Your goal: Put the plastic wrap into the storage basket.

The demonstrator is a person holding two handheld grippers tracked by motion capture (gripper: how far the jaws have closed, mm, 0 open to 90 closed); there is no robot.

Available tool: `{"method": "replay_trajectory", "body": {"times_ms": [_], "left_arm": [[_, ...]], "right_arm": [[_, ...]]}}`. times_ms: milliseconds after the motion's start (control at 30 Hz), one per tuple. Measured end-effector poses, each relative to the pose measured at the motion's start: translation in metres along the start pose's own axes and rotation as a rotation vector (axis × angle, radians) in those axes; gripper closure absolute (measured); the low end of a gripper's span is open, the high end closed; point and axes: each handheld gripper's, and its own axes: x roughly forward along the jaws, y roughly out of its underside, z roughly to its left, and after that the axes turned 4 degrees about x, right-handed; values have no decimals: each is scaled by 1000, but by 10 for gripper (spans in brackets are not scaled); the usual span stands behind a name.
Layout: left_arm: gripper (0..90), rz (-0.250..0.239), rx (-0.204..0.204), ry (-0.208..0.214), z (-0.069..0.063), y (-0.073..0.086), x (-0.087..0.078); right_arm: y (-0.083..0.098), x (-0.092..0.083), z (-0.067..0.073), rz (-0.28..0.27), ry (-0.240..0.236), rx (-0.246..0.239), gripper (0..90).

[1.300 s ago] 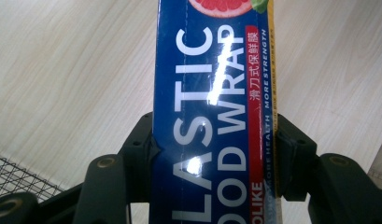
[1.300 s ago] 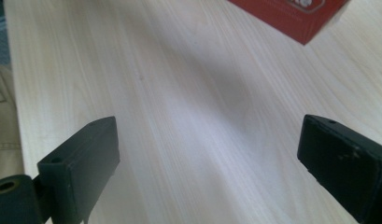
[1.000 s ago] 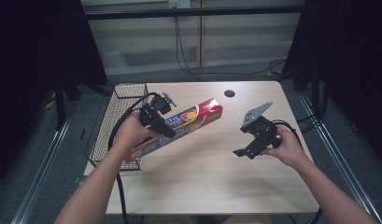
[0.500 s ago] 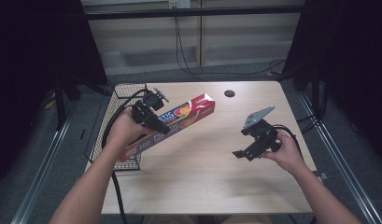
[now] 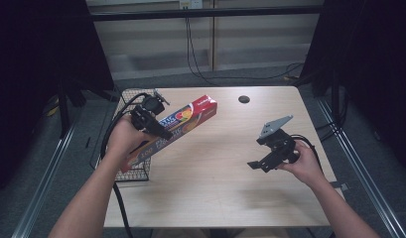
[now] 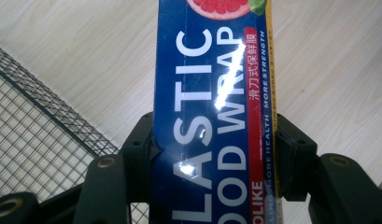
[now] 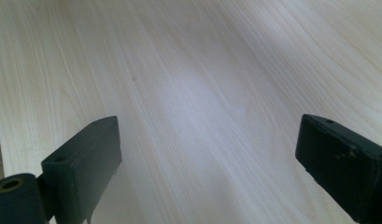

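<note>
The left tool (image 5: 150,120) pinches a long, square-edged carton of plastic food wrap (image 5: 173,130), its black jaws pressed against the box's two long sides. The carton is glossy card: blue on the broad face with white block lettering, a red strip along one edge and a red end flap. In the high view it hangs clear of the pale wood-grain surface (image 5: 210,183), slanting from the person's left hand (image 5: 122,141) at about 8 o'clock up to its red end at about 2 o'clock, over the surface's left part. Its lower end overlaps the black wire mesh basket (image 5: 136,171) that sits at the surface's left edge.

The left gripper view brings the carton (image 6: 212,116) close: sheen streaks cross the print, a slice of pink grapefruit shows at 12 o'clock, and small Chinese characters run down the red strip. The basket's fine square grid (image 6: 34,135) fills the area toward 8 o'clock, with bare wood beyond.

The right tool (image 5: 264,163) is held in the right hand (image 5: 302,163) at about 4 o'clock of the surface, well apart from the carton, with a grey three-cornered plate on top. The right gripper view shows what the high view cannot resolve: its matte black blocky jaws stand spread wide with nothing but smooth, lightly streaked wood (image 7: 202,102) between them.

A small dark round disc (image 5: 243,99) lies near the far edge.
</note>
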Motion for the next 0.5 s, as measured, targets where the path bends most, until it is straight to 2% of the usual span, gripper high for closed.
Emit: {"method": "replay_trajectory", "body": {"times_ms": [33, 67, 100, 233, 333, 500], "left_arm": [[439, 15, -3, -1, 1, 1, -2], [438, 1, -11, -3, 1, 2, -2], [439, 7, -17, -5, 2, 3, -3], [438, 8, -41, -25, 5, 7, -5], [438, -5, -83, -36, 8, 11, -6], [439, -29, -148, -53, 12, 17, -8]], "right_arm": [[0, 0, 0, 4, 4, -2, 64], [1, 0, 0, 8, 17, -2, 64], [1, 1, -1, 2, 2, -7, 64], [2, 1, 0, 4, 12, 13, 65], [3, 2, -1, -4, -1, 10, 65], [3, 3, 0, -4, 7, 7, 65]]}}
